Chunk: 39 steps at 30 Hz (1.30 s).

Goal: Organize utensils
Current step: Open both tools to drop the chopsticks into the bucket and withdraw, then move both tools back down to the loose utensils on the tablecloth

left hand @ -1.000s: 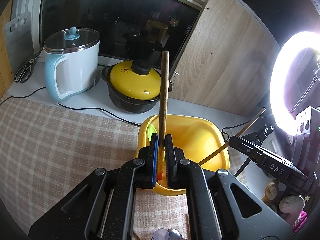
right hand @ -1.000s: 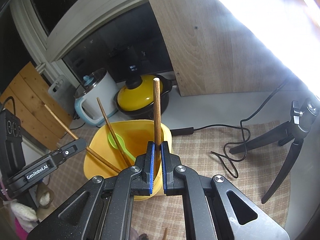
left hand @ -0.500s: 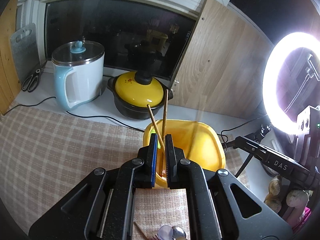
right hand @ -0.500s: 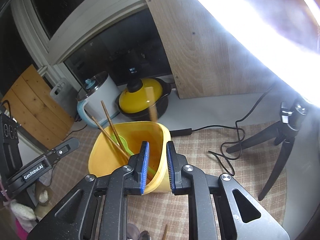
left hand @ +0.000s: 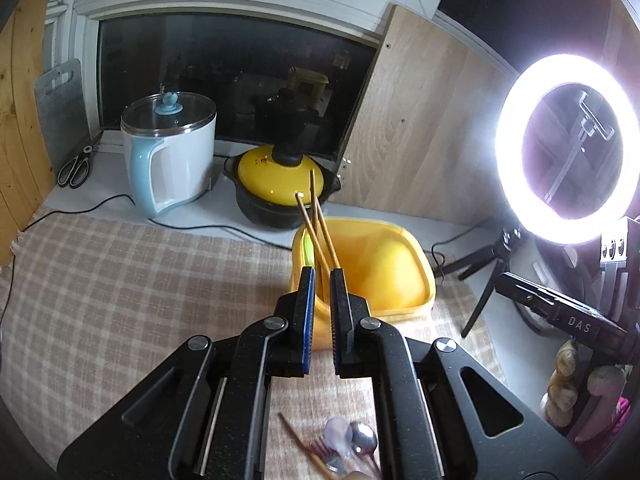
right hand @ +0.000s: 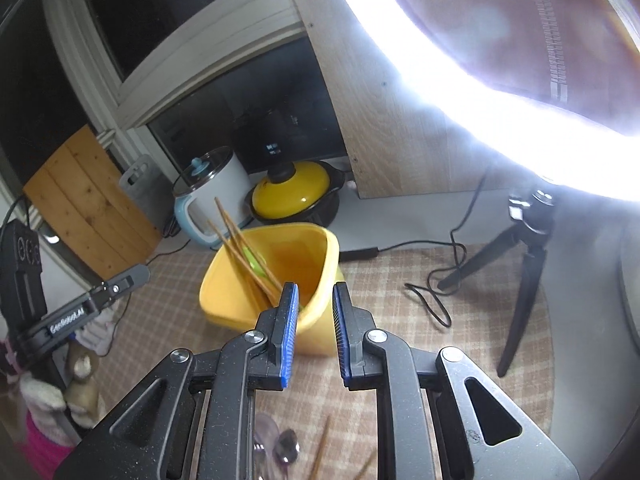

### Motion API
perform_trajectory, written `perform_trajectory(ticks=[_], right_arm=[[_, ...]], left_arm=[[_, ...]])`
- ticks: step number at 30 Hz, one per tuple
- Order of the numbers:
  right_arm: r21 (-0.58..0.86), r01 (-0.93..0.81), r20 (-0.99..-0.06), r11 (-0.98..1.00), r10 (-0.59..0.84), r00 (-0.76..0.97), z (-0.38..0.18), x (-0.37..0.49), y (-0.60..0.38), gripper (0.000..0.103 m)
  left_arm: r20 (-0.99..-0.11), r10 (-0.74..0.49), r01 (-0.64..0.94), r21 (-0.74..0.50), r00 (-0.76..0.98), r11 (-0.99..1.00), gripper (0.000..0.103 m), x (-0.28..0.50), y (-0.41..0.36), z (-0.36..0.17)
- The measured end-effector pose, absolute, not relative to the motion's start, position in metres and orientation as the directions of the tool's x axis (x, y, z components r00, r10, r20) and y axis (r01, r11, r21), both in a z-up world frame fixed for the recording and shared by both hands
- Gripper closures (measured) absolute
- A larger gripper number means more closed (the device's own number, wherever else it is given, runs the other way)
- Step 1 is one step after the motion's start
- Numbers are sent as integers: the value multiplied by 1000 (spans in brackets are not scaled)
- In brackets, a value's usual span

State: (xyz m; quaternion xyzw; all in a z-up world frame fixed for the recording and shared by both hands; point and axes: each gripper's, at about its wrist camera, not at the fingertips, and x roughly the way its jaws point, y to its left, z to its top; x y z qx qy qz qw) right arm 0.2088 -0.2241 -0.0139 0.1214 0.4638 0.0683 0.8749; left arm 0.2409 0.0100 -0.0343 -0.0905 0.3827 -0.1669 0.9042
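Checked cloth (left hand: 120,280), yellow bin (left hand: 384,264) already holding chopsticks (left hand: 320,232). Leftover utensils (left hand: 344,448) lie below both grippers, nearest the left gripper (left hand: 320,312), pressed together and empty; right gripper (right hand: 316,320) is opening, empty.

Glossy yellow plastic bin (left hand: 394,268) holds wooden chopsticks (left hand: 320,228); checked woven cloth (left hand: 140,280) covers the surface; metal spoons (left hand: 362,442) gleam.
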Motion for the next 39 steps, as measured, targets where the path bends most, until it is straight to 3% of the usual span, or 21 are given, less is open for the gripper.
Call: perform_trajectory(ticks=[1,3,4,6,7,24,39], right_arm=[[276,-6,-796,961,233,558,-14,205,-226,80],[282,-4,-797,959,237,556,-15,195,-230,56],[282,-1,-798,959,235,555,-16,190,-232,55],[267,8,-810,964,220,543,-20,181,-235,55],[263,11,-816,965,216,535,-22,177,-236,55],[272,80,-897,959,222,383,-74,127,-244,55],[260,37,-936,965,243,256,-111,107,-215,55]], left_arm=[[-668,-371,234,-290,646,928,98,237,12,-36],[-680,-371,235,-288,633,928,96,232,13,-41],[-689,-373,234,-291,622,928,92,229,14,-44],[-698,-376,235,-294,610,927,69,223,16,-50],[-701,-373,231,-293,608,928,68,219,17,-53],[-789,-410,171,-374,458,911,68,176,26,-115],[-843,-411,129,-391,347,911,68,149,24,-161]])
